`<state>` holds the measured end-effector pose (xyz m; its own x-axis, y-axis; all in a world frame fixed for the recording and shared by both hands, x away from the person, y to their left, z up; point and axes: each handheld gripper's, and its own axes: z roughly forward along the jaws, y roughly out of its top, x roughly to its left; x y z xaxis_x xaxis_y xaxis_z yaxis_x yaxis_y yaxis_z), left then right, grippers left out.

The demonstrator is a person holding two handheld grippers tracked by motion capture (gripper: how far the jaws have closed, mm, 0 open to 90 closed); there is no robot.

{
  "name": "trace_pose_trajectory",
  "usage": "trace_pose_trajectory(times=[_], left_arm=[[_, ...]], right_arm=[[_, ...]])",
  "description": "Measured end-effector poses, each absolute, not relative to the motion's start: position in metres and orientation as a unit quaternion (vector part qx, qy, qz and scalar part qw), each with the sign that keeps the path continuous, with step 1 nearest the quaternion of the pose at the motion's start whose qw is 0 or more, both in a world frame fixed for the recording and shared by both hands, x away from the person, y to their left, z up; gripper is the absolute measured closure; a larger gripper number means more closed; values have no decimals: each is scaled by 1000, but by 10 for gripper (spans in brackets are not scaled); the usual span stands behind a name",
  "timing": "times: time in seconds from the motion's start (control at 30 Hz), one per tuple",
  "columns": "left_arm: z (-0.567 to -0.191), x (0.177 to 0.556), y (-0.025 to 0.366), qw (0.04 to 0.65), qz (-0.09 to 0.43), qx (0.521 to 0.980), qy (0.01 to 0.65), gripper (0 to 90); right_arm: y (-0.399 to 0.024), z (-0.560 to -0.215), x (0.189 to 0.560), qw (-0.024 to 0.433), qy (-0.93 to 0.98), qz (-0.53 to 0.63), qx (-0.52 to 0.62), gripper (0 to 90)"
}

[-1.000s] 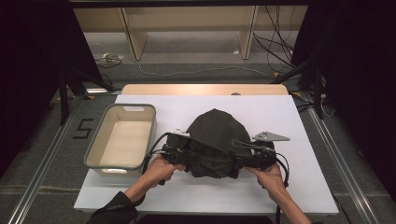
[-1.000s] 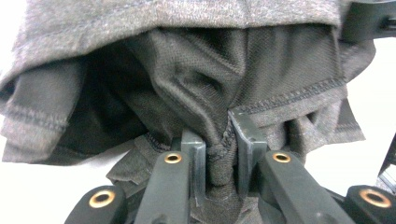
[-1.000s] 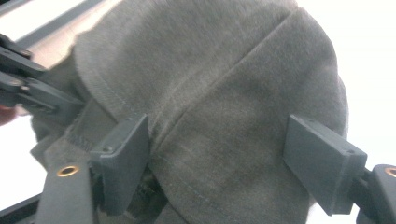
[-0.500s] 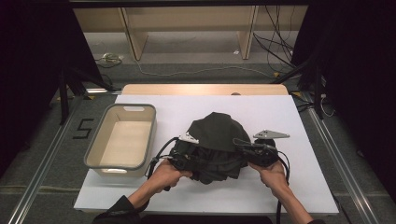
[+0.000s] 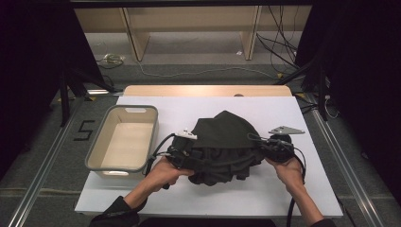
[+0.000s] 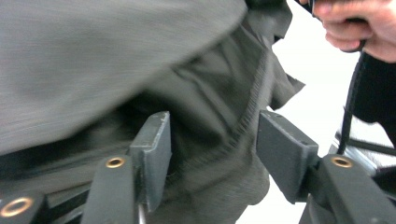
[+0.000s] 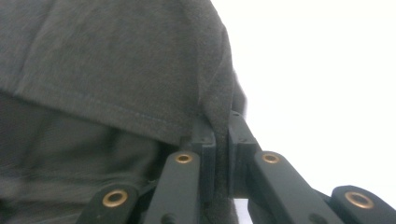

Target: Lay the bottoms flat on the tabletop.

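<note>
Clearly, this is mid-way through handling the cloth, not the start and not the end.

Garment: a dark grey garment (image 5: 222, 146) lies bunched in a heap on the white table (image 5: 189, 106), just to the right of the bin and apart from it; its top layer is folded over into a rounded peak.

Left hand-held gripper (image 5: 182, 151): at the heap's left edge. In the left gripper view its jaws stand spread and have just been opening, with a ribbed hem of the garment (image 6: 210, 140) lying between them but not pressed by either pad. My reading is that it has let go of its fold.

Right hand-held gripper (image 5: 274, 146): at the heap's right edge. In the right gripper view its jaws have just been closing and are pressed together on a thin edge of the garment (image 7: 140, 70).

Bin: the beige bin (image 5: 97, 156) has nothing in it.

Done so far: the cloth seems gathered and partly folded over itself.

Left to do: judging by the loose lower folds, more tidying, then probably moving it into the bin.
</note>
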<state>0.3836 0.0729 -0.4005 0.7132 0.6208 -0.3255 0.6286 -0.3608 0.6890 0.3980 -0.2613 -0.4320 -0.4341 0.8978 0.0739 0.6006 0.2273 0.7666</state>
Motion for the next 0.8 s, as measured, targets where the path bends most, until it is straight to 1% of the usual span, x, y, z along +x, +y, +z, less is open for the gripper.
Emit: trace_pose_trajectory(times=[0.23,0.37,0.53,0.63,0.7,0.73,0.77,0.8], left_arm=[[-394,394,91,418,29,812,407,374],[-396,399,96,408,50,808,422,311],[-408,405,96,402,38,801,443,259],[-413,406,91,406,34,802,438,260],[-415,409,86,410,30,801,435,288],[-417,411,83,411,30,802,432,327],[-420,412,80,416,29,800,432,419],[-421,414,77,417,31,800,430,515]], right_arm=[[-278,-437,403,197,758,356,510,850],[-283,-440,405,196,759,344,516,848],[-283,-442,405,192,763,337,517,842],[-280,-442,405,193,766,338,513,832],[-278,-442,404,190,769,342,506,789],[-276,-442,403,189,769,343,505,767],[-275,-441,403,189,769,343,505,746],[-274,-441,403,190,770,343,503,702]])
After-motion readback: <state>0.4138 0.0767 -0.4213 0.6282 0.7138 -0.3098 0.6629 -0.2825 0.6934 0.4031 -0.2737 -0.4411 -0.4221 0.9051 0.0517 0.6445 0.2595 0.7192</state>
